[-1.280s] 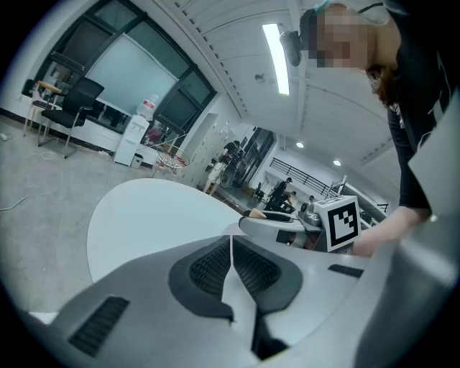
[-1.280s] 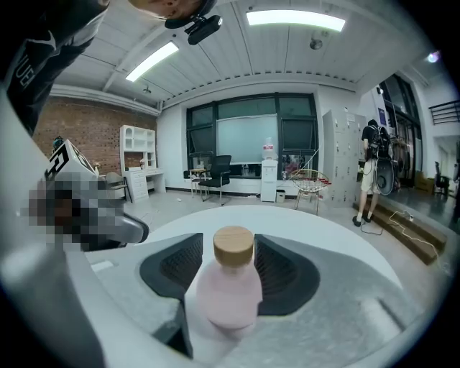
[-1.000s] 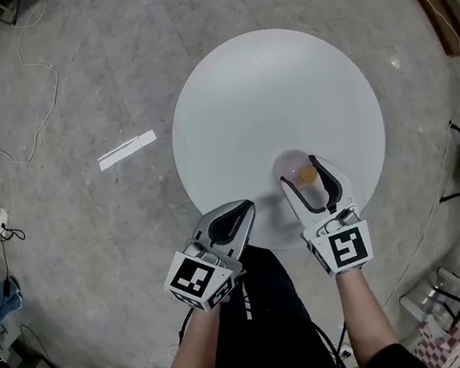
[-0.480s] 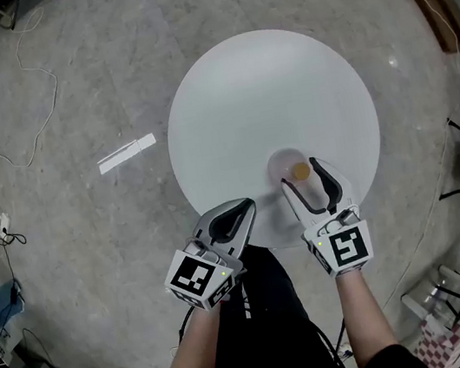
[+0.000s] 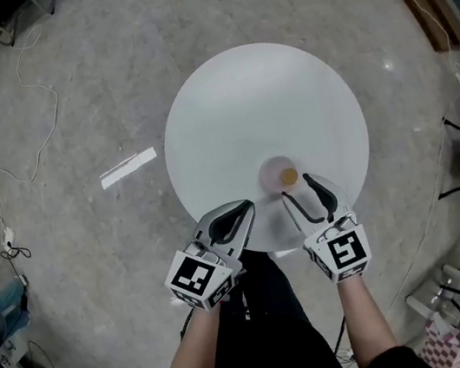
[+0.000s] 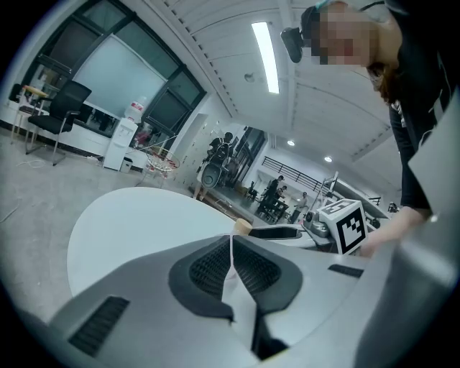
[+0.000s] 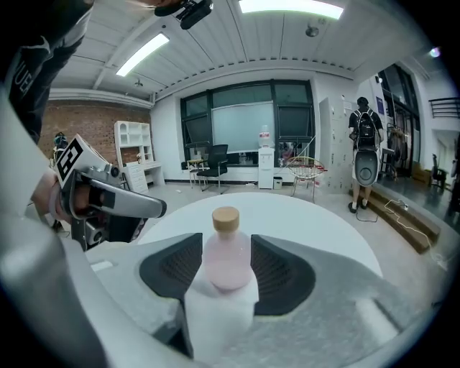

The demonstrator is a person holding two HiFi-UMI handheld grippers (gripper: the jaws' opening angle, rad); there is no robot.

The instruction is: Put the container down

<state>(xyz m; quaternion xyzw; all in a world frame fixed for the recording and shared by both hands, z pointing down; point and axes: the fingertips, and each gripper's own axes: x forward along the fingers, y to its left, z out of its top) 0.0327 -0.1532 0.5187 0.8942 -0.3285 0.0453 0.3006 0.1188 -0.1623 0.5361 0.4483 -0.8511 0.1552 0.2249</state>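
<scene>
Since the earlier frames the right gripper [image 5: 300, 189] has drawn back toward the person. The container [image 5: 280, 176], a small pinkish bottle with a tan cap, no longer sits deep between its jaws. It now stands upright on its own at their tips, near the table's [image 5: 234, 107] near edge, right of centre. The jaws have just been closing a little but are still wide; in the right gripper view the container shows in the gap and neither pad presses on it. Judgement: the container is down and released, and only the withdrawal is left. The left gripper [image 5: 242, 213] is at the near edge with its jaws together on nothing. No brand or label can be read on the container. Each gripper's cube bears square black-and-white markers. Lettering on the person's dark clothing is cut off by the frame edge and is illegible.
</scene>
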